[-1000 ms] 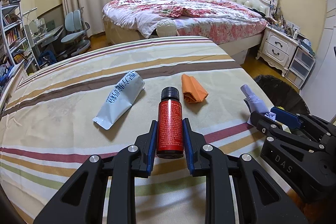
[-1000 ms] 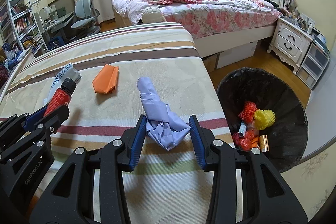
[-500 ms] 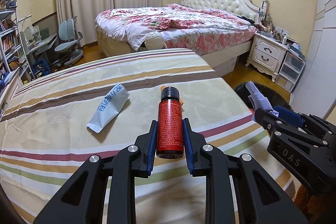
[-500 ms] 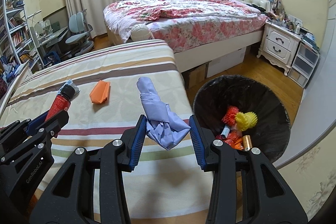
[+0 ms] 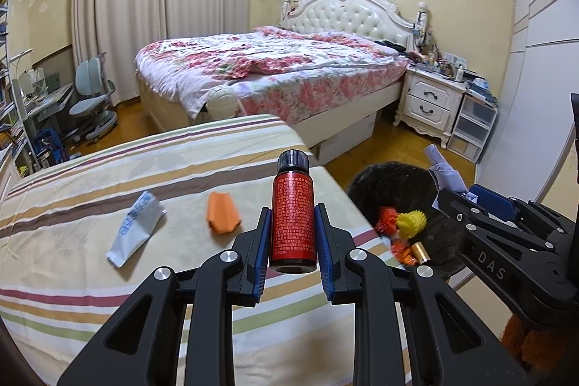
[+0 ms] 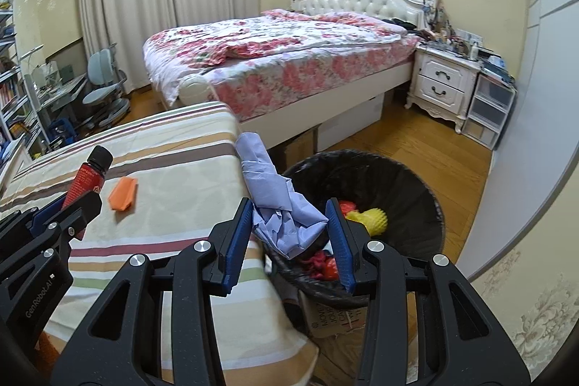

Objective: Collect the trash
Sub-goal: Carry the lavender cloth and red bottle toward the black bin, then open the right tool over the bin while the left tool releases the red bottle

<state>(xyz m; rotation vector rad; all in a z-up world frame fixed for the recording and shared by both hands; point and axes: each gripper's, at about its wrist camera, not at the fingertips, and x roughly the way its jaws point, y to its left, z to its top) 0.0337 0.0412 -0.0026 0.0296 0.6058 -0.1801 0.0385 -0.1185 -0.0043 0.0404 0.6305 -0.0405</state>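
My left gripper [image 5: 292,237] is shut on a red bottle with a black cap [image 5: 292,216] and holds it above the striped table's right edge; the bottle also shows in the right wrist view [image 6: 88,174]. My right gripper [image 6: 289,234] is shut on a crumpled lilac paper [image 6: 278,198], held over the near rim of the black-lined trash bin [image 6: 416,183]. The paper also shows in the left wrist view [image 5: 445,174]. An orange folded piece [image 5: 222,212] and a white-blue packet [image 5: 135,227] lie on the table.
The bin [image 5: 383,179] stands on the wood floor right of the striped table [image 5: 90,281] and holds red, yellow and gold trash. A flowered bed [image 6: 275,60], a white nightstand [image 6: 445,89] and desk chairs [image 5: 92,104] stand farther back.
Both grippers rose and moved right with their loads. The lilac paper went from above the table to above the bin's rim; the bottle now hangs near the table's right edge.
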